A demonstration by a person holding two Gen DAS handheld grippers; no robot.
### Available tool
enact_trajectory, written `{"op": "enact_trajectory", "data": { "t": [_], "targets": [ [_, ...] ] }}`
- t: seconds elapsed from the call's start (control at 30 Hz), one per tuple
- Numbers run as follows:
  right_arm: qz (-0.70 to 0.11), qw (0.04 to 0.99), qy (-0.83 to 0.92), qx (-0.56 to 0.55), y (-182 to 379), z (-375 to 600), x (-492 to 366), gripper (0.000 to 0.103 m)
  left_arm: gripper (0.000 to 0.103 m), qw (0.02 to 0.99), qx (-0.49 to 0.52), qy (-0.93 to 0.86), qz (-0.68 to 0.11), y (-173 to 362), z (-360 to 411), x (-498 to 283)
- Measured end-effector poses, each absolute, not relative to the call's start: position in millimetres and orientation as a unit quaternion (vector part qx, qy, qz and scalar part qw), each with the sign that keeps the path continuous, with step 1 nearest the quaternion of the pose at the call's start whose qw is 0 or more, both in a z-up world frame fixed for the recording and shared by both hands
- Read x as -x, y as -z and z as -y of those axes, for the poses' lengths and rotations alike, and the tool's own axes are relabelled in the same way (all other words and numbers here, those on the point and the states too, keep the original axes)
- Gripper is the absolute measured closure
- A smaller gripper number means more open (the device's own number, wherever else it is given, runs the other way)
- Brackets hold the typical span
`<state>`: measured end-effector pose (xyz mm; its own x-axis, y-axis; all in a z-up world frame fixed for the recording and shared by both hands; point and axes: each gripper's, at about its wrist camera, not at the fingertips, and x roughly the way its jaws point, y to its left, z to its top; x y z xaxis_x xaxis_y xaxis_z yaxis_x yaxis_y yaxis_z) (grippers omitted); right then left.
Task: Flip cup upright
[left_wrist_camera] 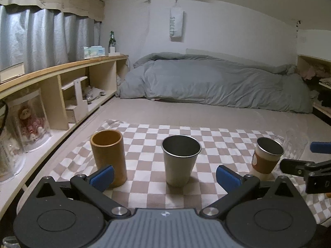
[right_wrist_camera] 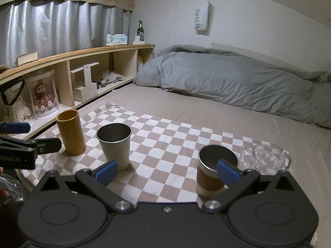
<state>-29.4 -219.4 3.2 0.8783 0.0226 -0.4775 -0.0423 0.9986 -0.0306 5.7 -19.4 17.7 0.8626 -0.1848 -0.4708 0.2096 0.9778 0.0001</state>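
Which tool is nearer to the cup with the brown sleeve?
Right. The right tool has one finger just before the sleeved cup; the left tool faces the plain steel cup, further left.

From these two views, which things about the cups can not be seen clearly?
- Sleeved cup: in the right wrist view, the right gripper finger hides part of its rim.
- Glass cup: transparent and faint in both views; I cannot tell if it stands upright.
- Bamboo cup: in the left wrist view, the left gripper finger covers its base.
- Steel cup: its inside is too dark to tell whether it holds anything.
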Motion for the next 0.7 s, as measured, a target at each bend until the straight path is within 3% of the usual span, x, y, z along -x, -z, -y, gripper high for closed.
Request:
{"op": "enact_trajectory", "data": {
  "t": [0.7],
  "targets": [
    [-0.189,0.979,0.069,0.021,10,220,59,0.000,0.000,0.974,-0.031,0.049,-0.218,-10,25,7]
  ]
}}
